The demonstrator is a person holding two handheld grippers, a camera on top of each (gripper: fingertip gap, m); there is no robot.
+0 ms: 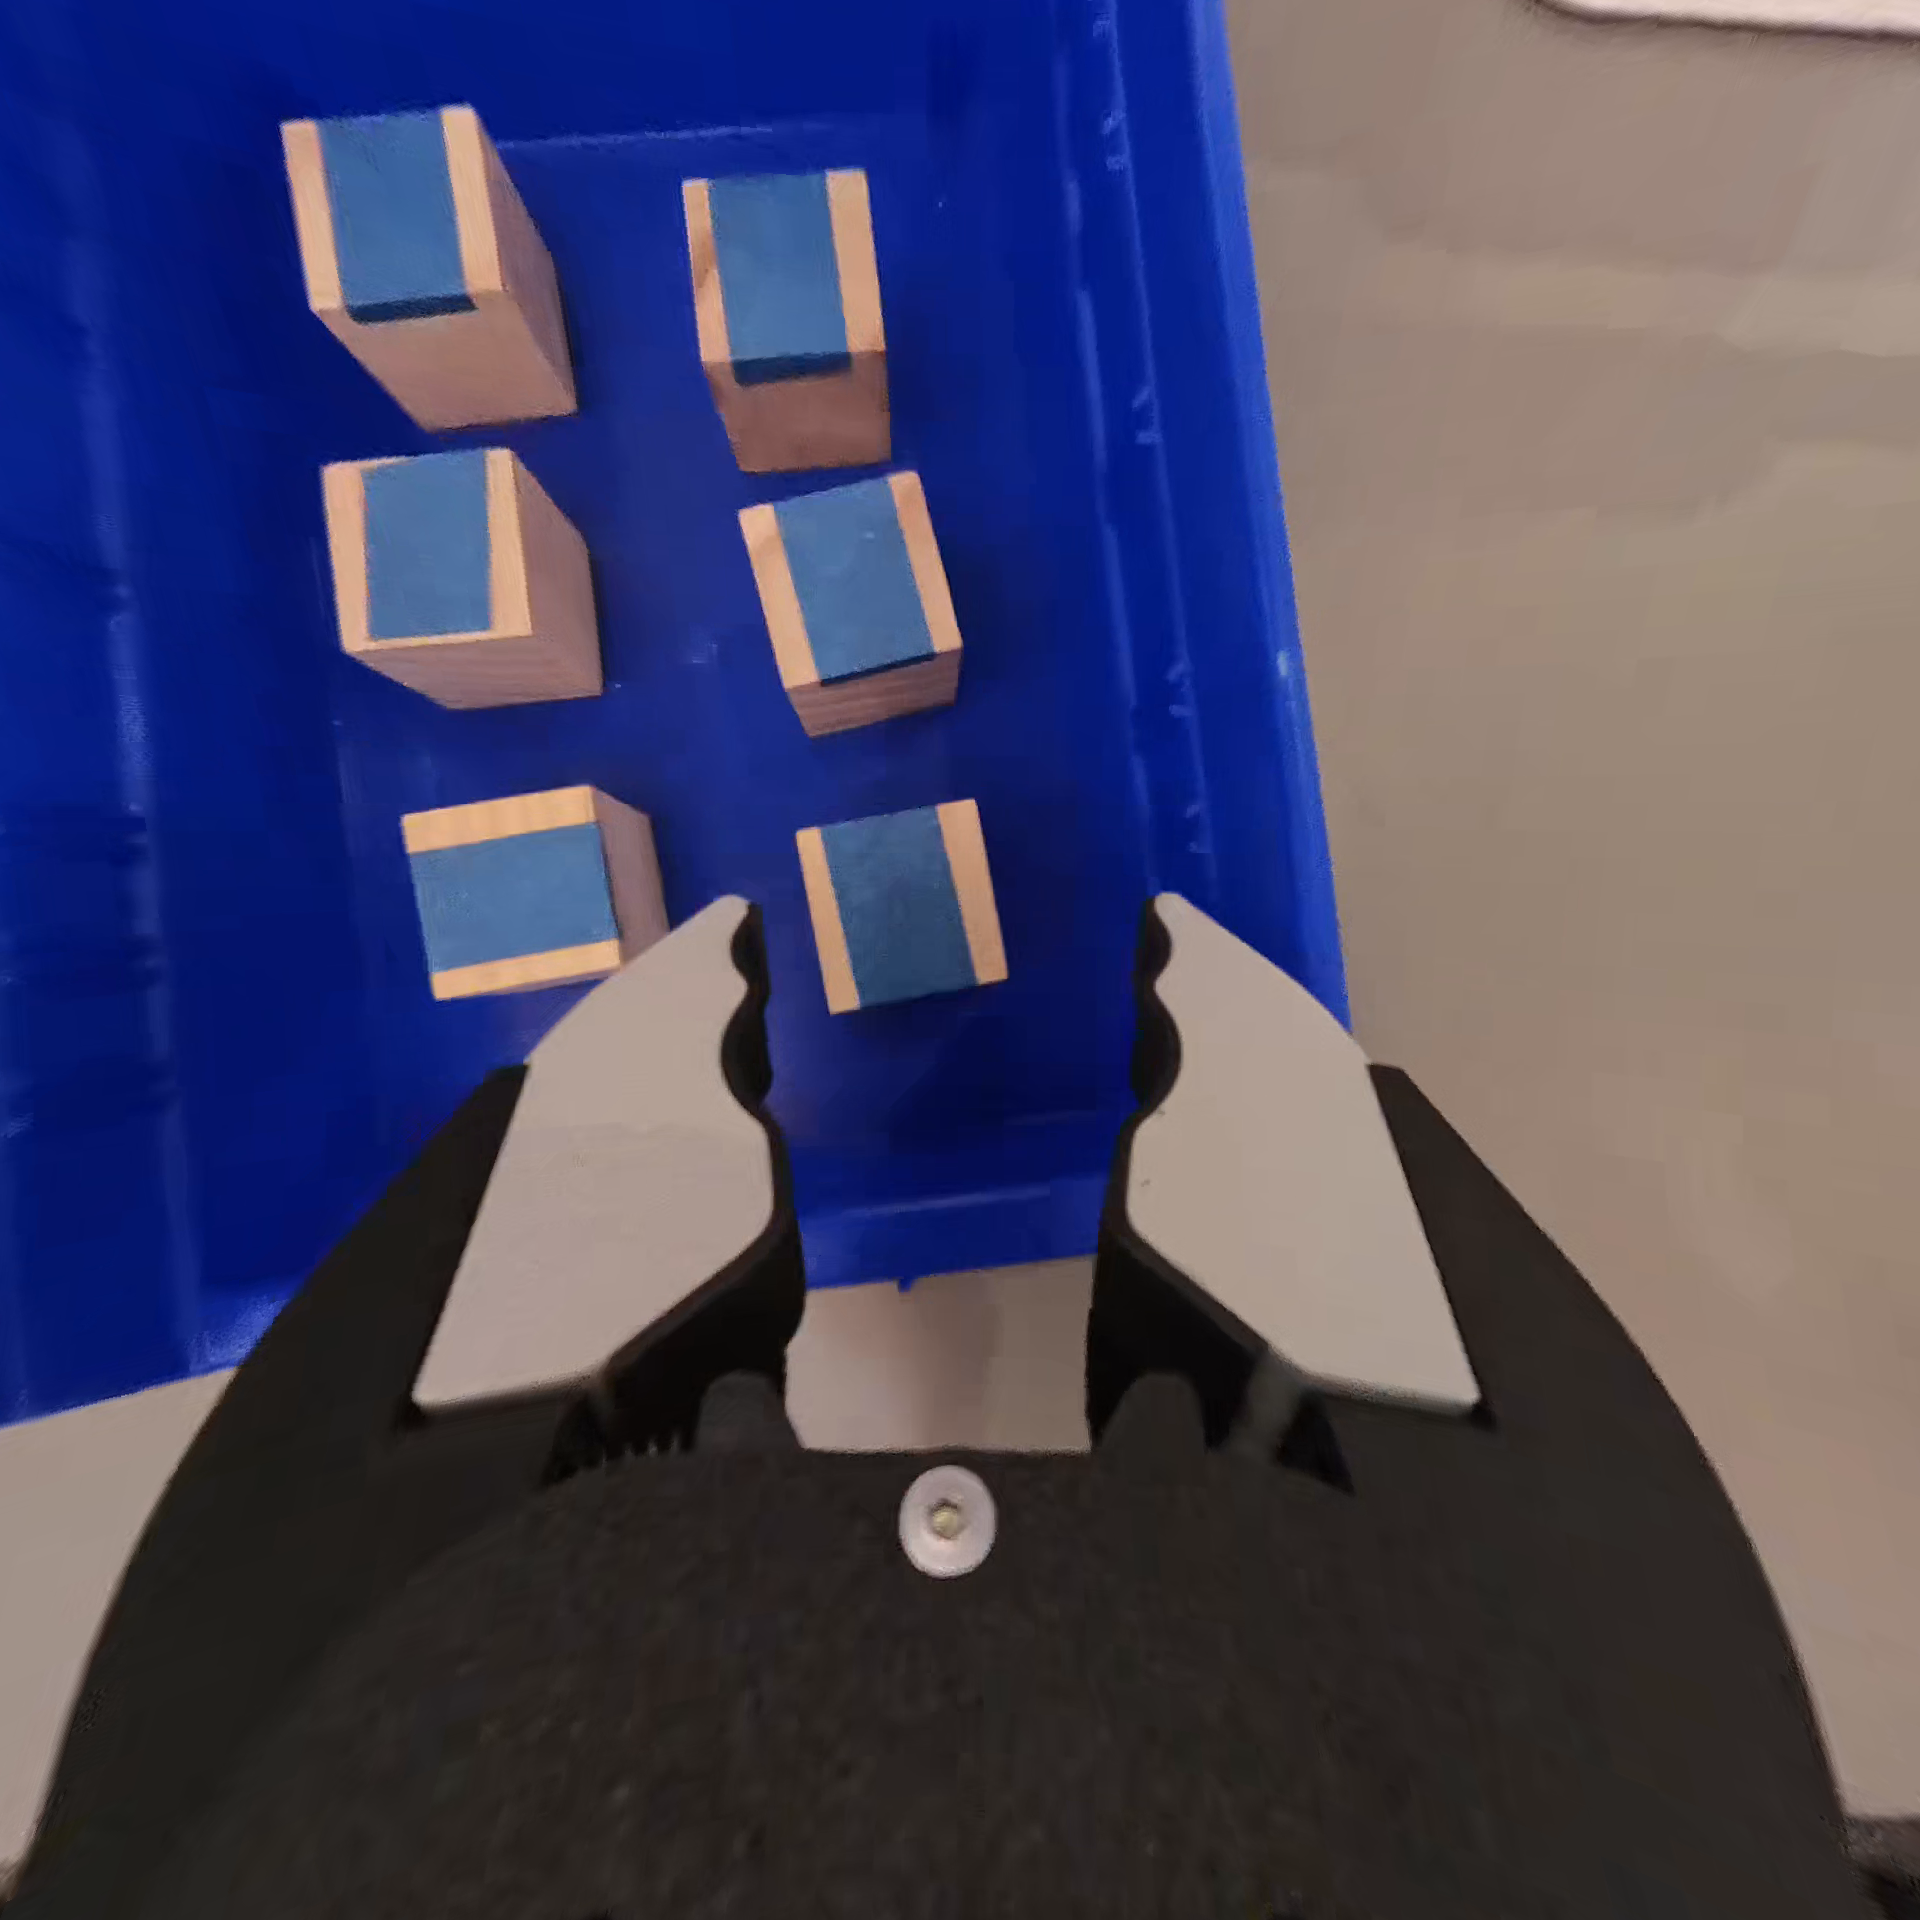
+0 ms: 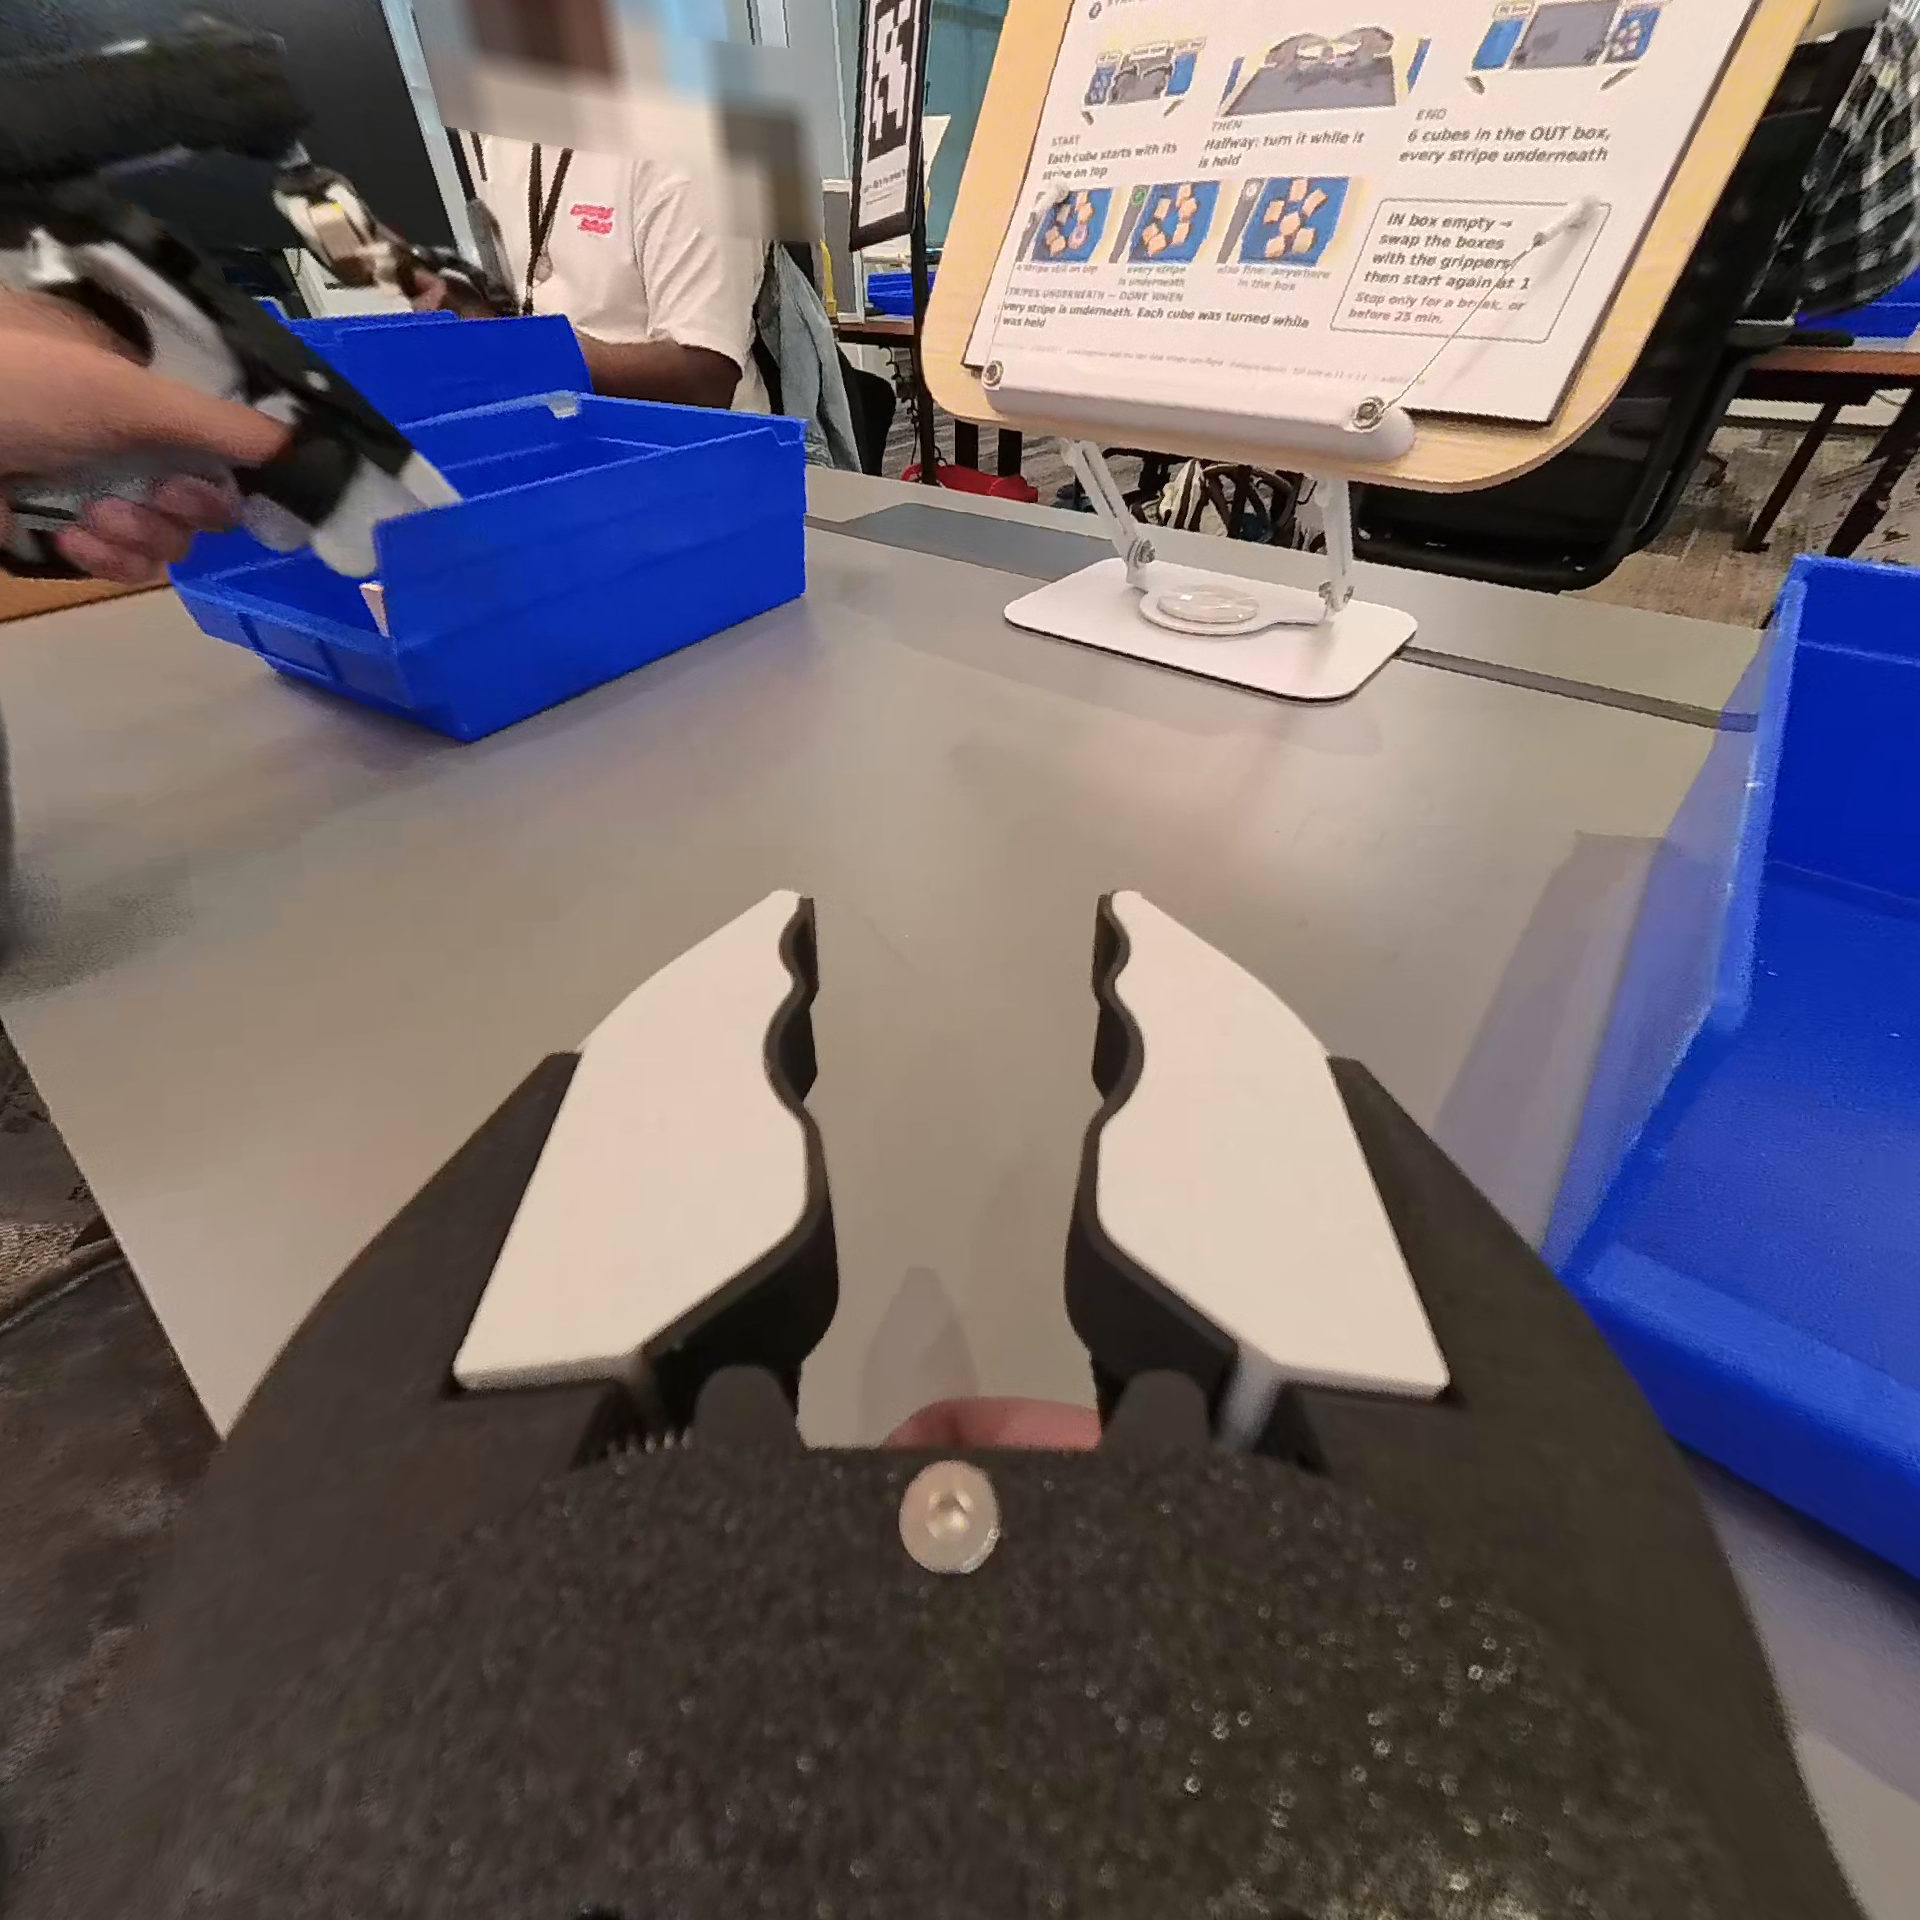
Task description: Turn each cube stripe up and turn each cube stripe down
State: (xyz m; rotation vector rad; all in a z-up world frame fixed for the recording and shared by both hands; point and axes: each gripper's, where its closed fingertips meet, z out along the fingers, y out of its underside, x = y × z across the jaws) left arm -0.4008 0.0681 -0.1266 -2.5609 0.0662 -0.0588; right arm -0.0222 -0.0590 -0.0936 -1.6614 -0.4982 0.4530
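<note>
Grey worktop (image 2: 935, 790), carrying two blue bins and a tilted instruction board on a white stand (image 2: 1210, 623). Left blue bin (image 1: 1195, 623), holding six wooden cubes in two columns of three, every blue stripe facing up. Second blue bin (image 2: 1766, 1195) at the right edge of the right wrist view, interior bare where visible. Left tongs (image 1: 951, 914), released, empty, poised above the near end of the left bin, with the near right cube (image 1: 902, 906) showing between the two fingers and the near left cube (image 1: 514, 896) just beside the left finger. Right tongs (image 2: 954, 914), released, empty, over bare worktop between the two bins. No cube touching either tongs.
</note>
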